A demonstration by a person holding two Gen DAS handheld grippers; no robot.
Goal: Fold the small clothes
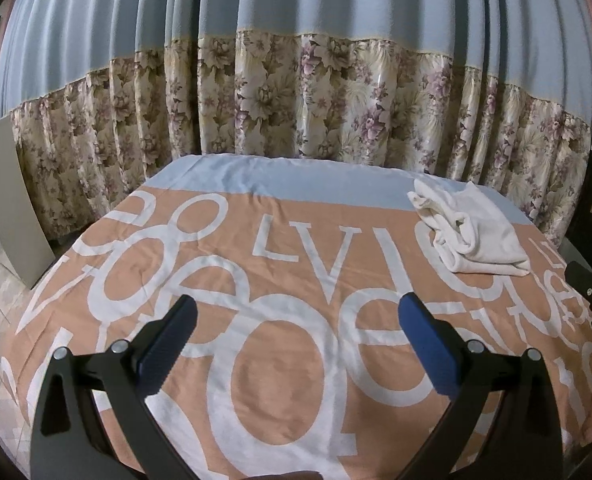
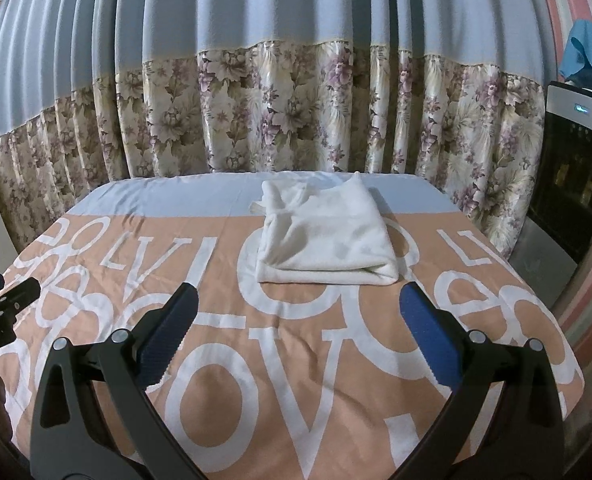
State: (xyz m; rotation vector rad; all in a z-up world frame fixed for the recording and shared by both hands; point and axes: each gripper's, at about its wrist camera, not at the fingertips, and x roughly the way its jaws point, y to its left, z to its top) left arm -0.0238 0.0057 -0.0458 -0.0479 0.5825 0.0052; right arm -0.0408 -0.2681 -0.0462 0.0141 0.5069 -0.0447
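Observation:
A white garment [image 2: 328,236] lies folded into a thick rectangle on the far part of the table, its loose end bunched at the back left. In the left wrist view the same white garment [image 1: 472,232] sits at the far right. My right gripper [image 2: 300,312] is open and empty, hovering just short of the garment's near edge. My left gripper [image 1: 298,316] is open with nothing between its blue pads, over the cloth-covered middle, well left of the garment. The left gripper's tip [image 2: 0,300] shows at the left edge of the right wrist view.
The table is covered with an orange cloth [image 1: 296,360] bearing large white letters and a pale blue band at the far side. A floral and blue curtain [image 1: 296,92] hangs right behind. A dark appliance [image 2: 576,184] stands at right, a grey board [image 1: 4,200] at left.

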